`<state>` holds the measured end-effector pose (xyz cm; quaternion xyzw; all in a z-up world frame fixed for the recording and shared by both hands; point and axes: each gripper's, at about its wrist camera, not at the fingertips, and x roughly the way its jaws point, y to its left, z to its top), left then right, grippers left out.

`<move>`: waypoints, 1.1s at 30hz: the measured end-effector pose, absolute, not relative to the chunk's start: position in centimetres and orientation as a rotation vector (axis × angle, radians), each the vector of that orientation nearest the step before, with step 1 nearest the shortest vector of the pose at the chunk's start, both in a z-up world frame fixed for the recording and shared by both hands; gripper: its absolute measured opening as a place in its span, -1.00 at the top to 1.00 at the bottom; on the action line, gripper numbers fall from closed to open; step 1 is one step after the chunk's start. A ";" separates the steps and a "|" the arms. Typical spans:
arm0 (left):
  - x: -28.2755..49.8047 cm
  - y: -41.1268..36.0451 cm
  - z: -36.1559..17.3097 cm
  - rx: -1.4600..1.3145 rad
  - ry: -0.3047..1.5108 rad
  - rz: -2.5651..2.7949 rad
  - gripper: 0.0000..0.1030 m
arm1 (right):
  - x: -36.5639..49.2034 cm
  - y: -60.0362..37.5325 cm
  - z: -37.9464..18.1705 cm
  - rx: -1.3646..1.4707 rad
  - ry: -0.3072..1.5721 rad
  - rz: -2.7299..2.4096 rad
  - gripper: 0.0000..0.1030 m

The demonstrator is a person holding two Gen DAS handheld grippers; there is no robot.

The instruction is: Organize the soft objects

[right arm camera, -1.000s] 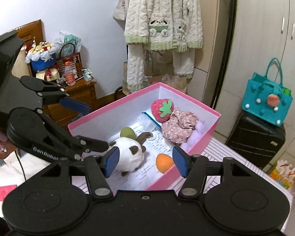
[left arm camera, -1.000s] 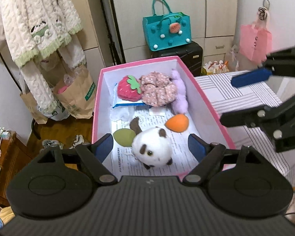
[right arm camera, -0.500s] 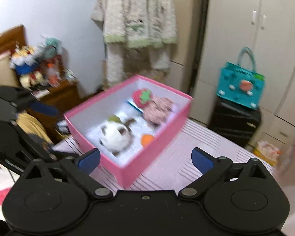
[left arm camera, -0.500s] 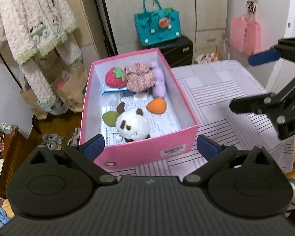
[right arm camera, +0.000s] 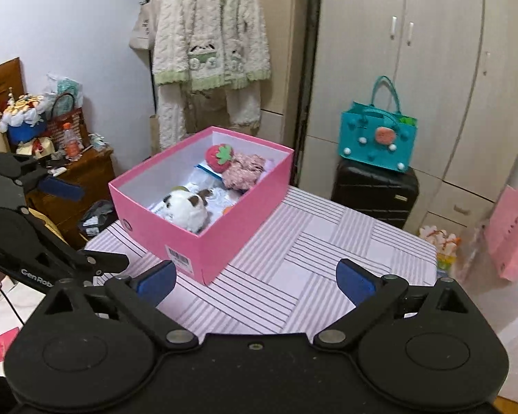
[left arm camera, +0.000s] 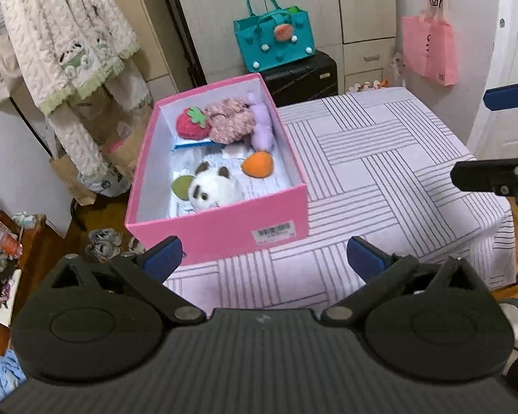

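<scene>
since the pink cardboard box (left arm camera: 221, 231) sits at the left corner of the white table with its grey-striped cloth (left arm camera: 380, 172), the left wrist view suggests the main risk: a nudge from a gripper could push it over the edge. inside it lie a white panda plush (left arm camera: 212, 189), a red felt strawberry (left arm camera: 190, 125), a floral fabric scrunchie (left arm camera: 229, 120), a lilac fuzzy toy (left arm camera: 262, 122), an orange sponge egg (left arm camera: 257, 165) and a green sponge egg (left arm camera: 181, 187). the left gripper (left arm camera: 260, 258) has just been opening and stands wide, nothing between its blue pads.

in the right wrist view the box (right arm camera: 203, 241) is near the table (right arm camera: 328, 248) edge again. the right gripper (right arm camera: 255, 281) has likewise just been opening, wide and empty, touching nothing. no soft things show outside the box, so the sorting looks finished.
</scene>
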<state>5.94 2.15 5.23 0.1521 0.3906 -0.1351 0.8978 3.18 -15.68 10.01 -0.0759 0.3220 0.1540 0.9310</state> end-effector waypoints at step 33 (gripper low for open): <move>6.8 1.4 3.5 0.204 0.711 -0.210 -1.00 | 1.9 -18.0 6.7 -0.058 0.618 0.080 -0.95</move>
